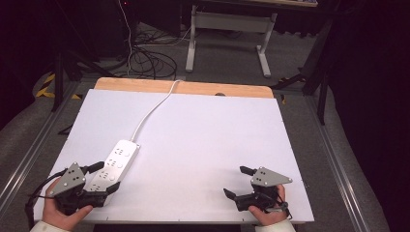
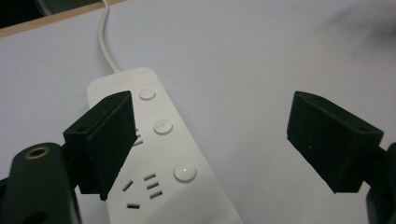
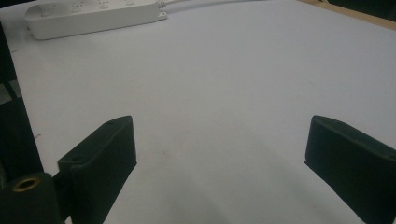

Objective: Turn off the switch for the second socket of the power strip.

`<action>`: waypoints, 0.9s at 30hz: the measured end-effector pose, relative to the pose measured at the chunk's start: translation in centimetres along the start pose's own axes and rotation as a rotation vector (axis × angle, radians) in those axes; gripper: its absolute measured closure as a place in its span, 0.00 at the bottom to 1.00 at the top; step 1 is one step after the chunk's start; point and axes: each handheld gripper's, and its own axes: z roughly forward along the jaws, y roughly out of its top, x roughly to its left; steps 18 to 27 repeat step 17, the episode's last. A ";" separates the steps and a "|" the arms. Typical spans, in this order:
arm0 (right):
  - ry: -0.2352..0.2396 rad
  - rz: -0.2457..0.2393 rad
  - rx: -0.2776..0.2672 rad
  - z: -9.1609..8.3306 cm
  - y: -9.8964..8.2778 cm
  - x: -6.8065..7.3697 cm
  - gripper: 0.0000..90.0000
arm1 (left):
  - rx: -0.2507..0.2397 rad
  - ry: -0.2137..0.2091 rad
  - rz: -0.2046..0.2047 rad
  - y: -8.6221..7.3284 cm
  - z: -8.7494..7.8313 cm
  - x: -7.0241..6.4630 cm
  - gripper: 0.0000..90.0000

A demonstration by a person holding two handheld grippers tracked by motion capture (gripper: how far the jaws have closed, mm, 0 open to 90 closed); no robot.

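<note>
A white power strip (image 1: 116, 162) lies on the left half of the white table (image 1: 203, 130), its white cord (image 1: 152, 108) running off over the far edge. My left gripper (image 1: 107, 177) is open at the strip's near end. In the left gripper view one jaw hangs over the power strip (image 2: 168, 154) and the other over bare table, with my left gripper (image 2: 210, 135) spread wide and holding nothing. My right gripper (image 1: 234, 181) stands open near the front right edge. In the right gripper view my right gripper (image 3: 219, 154) faces bare table, and the power strip (image 3: 88, 16) lies far off.
A wooden strip (image 1: 183, 87) borders the table's far edge. Beyond it, black and white cables (image 1: 147, 60) lie on the floor beside a white desk frame (image 1: 229, 29). Metal rails (image 1: 333, 154) run along both sides of the table.
</note>
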 end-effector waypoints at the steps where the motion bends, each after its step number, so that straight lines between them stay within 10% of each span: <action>1: 0.002 0.002 -0.003 0.0 0.0 0.0 0.10 | -0.004 -0.002 0.000 0.0 0.0 0.0 0.18; 27: 0.008 0.010 0.003 0.2 0.0 -0.1 0.10 | -0.048 0.018 -0.023 0.0 -0.4 0.2 0.18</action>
